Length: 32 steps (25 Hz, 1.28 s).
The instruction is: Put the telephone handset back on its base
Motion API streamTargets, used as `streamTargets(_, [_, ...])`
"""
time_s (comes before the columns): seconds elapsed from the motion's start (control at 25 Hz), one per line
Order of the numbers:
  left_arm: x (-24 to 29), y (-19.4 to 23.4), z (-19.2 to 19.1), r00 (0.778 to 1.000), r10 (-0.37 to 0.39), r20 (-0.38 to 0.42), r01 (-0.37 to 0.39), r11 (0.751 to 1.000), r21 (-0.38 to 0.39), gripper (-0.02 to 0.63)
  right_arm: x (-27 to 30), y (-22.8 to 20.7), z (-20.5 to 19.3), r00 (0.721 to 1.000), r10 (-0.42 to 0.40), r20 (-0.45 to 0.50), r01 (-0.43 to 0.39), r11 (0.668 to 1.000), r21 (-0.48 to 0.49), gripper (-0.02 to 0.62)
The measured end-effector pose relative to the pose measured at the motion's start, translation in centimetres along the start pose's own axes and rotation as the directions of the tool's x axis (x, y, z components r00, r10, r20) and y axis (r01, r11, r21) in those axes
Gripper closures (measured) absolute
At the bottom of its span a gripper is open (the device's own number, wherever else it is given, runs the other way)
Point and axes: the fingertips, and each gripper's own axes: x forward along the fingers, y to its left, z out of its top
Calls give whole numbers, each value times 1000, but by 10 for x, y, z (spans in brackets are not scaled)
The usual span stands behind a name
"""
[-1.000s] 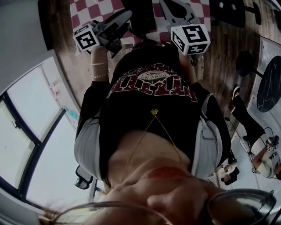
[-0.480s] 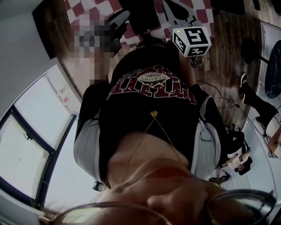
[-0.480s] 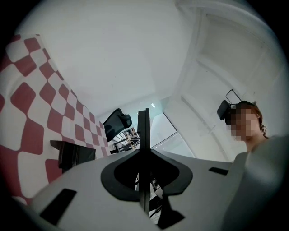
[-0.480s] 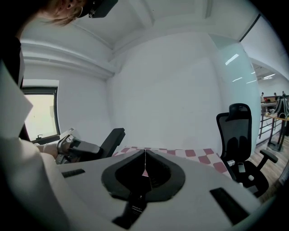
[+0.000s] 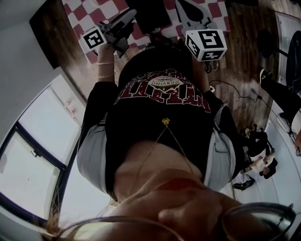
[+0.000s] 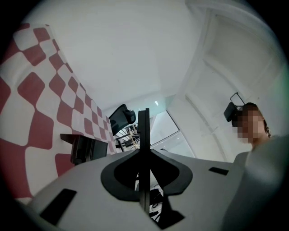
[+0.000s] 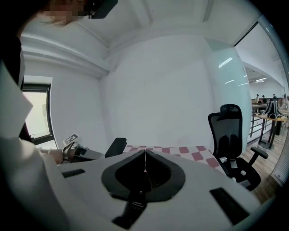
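Observation:
My left gripper (image 5: 127,18) and right gripper (image 5: 189,8) are held up in front of the person's dark shirt, over a table with a red-and-white checked cloth (image 5: 106,8). A dark boxy thing (image 6: 86,149) stands on that cloth (image 6: 31,117), beyond the left gripper (image 6: 143,113), whose jaws are pressed together with nothing between them. The right gripper (image 7: 144,154) is also shut and empty, pointing over the cloth (image 7: 180,150) toward a white wall. Whether the dark thing is the telephone I cannot tell; no handset shows clearly.
A black office chair (image 7: 232,135) stands right of the table on the wooden floor (image 5: 244,52). The hand holding the left gripper (image 7: 67,152) shows at the left of the right gripper view. Windows (image 5: 33,141) line one wall, and cables (image 5: 235,89) lie on the floor.
Both grippers stay almost where they were. The head camera has swung a little, so the floor and window have shifted in the frame.

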Motion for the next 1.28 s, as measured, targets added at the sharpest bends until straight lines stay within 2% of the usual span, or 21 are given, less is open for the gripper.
streamTargets(0.72, [-10, 65, -23, 995, 95, 4, -94, 994, -60, 532, -5, -8, -14, 999, -37, -31, 38, 999, 6, 575])
streamTargets(0.84, [-12, 79, -27, 992, 130, -5, -130, 989, -73, 532, -7, -9, -14, 999, -42, -31, 42, 999, 8, 575])
streamTargets(1.08, [-7, 91, -37, 989, 147, -20, -148, 983, -105, 532, -14, -14, -18, 998, -55, -39, 56, 998, 18, 575])
streamTargets(1.28, [-9, 104, -42, 984, 172, -37, -174, 980, -99, 532, -19, -17, -18, 997, -70, -37, 71, 997, 22, 575])
